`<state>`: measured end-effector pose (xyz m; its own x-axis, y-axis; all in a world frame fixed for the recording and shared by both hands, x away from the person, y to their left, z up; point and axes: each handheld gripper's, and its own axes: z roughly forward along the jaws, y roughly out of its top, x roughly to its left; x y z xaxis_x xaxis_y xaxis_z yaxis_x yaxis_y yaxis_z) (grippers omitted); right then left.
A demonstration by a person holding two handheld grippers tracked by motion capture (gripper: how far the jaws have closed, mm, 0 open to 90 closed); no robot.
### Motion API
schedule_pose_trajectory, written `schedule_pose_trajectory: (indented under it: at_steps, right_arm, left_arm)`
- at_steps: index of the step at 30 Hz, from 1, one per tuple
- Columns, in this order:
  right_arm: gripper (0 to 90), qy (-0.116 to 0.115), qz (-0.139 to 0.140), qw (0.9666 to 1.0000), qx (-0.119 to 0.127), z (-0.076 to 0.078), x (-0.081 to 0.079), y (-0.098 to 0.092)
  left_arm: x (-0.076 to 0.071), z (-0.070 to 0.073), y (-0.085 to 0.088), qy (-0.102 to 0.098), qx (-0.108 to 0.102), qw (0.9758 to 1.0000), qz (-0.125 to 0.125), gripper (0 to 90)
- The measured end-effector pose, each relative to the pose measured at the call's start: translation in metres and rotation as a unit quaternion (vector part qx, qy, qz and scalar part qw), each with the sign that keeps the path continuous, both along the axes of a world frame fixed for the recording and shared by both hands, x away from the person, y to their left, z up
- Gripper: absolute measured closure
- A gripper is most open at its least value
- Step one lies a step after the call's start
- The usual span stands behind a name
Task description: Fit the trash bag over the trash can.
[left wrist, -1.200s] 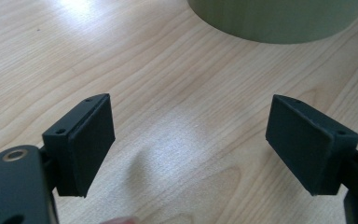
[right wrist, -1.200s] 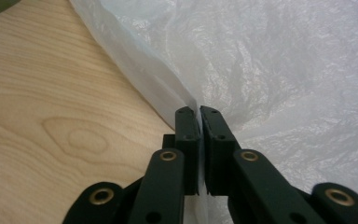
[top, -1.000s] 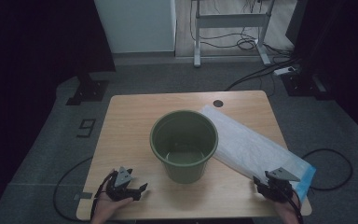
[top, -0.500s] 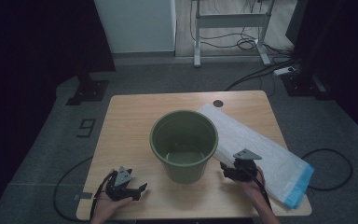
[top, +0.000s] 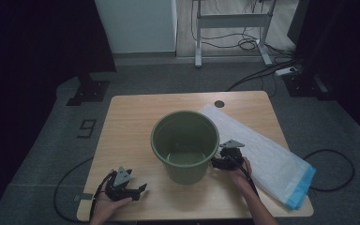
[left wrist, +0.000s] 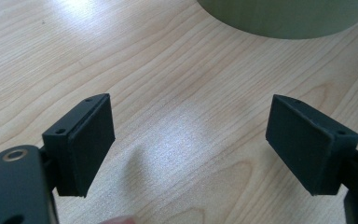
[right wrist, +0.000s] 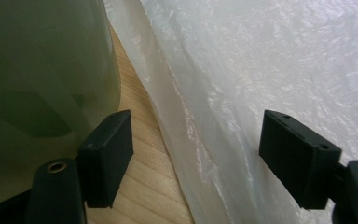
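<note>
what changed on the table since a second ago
The right gripper slid left from the bag's blue end to the green bucket, its jaws just opening, now straddling the edge of the white plastic bag ungripped. The left gripper, bucket and bag stayed put.

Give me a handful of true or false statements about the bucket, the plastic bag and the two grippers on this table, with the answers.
1. The green bucket stands upright on the table. True.
2. The plastic bag is stuffed inside the bucket. False: it lies flat on the table to the bucket's right.
3. The right gripper has its jaws open, with the bag's edge lying between them. True.
4. The left gripper is clamped on the bucket's rim. False: its jaws are open over bare wood, apart from the bucket.
5. The bag has a blue strip at its near end. True.
6. The bucket is full of water. False: its bare bottom shows in the high view.
</note>
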<state>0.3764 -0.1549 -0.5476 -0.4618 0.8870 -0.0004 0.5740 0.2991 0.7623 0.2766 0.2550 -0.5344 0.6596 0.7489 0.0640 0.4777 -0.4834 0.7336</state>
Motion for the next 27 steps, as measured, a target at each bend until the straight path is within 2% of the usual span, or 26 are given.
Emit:
schedule_pose_trajectory:
  at_steps: [5, 9, 11, 14, 15, 16, 17, 18, 20, 23, 24, 25, 26, 27]
  right_arm:
    - [30.4, 0.003, -0.001, 0.9997, -0.024, -0.002, 0.001, 0.004]
    - [35.5, -0.001, -0.001, 0.9998, -0.02, -0.003, 0.0, 0.002]
    - [42.3, -0.003, -0.01, 0.9998, -0.015, -0.003, 0.0, -0.001]
    - [58.5, -0.007, -0.018, 0.9997, -0.013, -0.003, 0.001, -0.007]
    - [58.5, -0.007, -0.018, 0.9997, -0.013, -0.003, 0.001, -0.007]
    - [71.3, -0.01, -0.015, 0.9997, -0.018, -0.003, 0.0, -0.011]
    - [76.6, -0.018, -0.014, 0.9991, -0.035, -0.003, 0.0, -0.012]
    - [81.5, -0.02, -0.012, 0.9989, -0.04, -0.002, 0.0, -0.014]
    - [88.0, -0.017, -0.011, 0.9994, -0.029, -0.003, 0.001, -0.02]
    - [89.0, -0.036, -0.025, 0.9988, 0.025, 0.003, -0.001, -0.034]
    - [89.0, -0.048, -0.027, 0.9979, 0.034, 0.007, -0.002, -0.039]
    - [89.0, -0.048, -0.027, 0.9979, 0.034, 0.007, -0.002, -0.039]
    - [89.1, -0.067, -0.026, 0.996, 0.054, 0.018, -0.006, -0.046]
    - [89.1, -0.073, -0.027, 0.9948, 0.066, 0.024, -0.008, -0.05]
  left_arm:
    - [0.0, -0.001, -0.001, 0.002, 0.003, 1.0, 0.0, 15.0]
    - [0.001, -0.002, -0.002, 0.003, 0.005, 1.0, 0.0, 15.0]
    - [0.0, -0.003, -0.002, 0.004, 0.006, 1.0, 0.0, 15.0]
    - [0.0, -0.003, -0.003, 0.004, 0.006, 1.0, -0.001, 15.0]
    - [0.0, -0.003, -0.003, 0.004, 0.006, 1.0, -0.001, 15.0]
    - [-0.001, -0.003, -0.004, 0.002, 0.009, 1.0, 0.0, 15.0]
    - [-0.001, -0.003, -0.004, 0.001, 0.012, 0.9999, 0.001, 15.0]
    - [-0.001, -0.003, -0.004, 0.002, 0.013, 0.9999, 0.001, 15.0]
    - [-0.001, -0.004, -0.004, 0.003, 0.016, 0.9999, 0.001, 15.0]
    - [0.0, -0.005, -0.004, 0.004, 0.018, 0.9998, 0.001, 15.0]
    - [0.0, -0.005, -0.005, 0.004, 0.019, 0.9998, 0.001, 15.0]
    - [0.0, -0.005, -0.005, 0.004, 0.019, 0.9998, 0.001, 15.0]
    - [0.0, -0.005, -0.005, 0.005, 0.019, 0.9998, 0.001, 15.0]
    - [0.0, -0.006, -0.006, 0.005, 0.02, 0.9998, 0.002, 15.0]
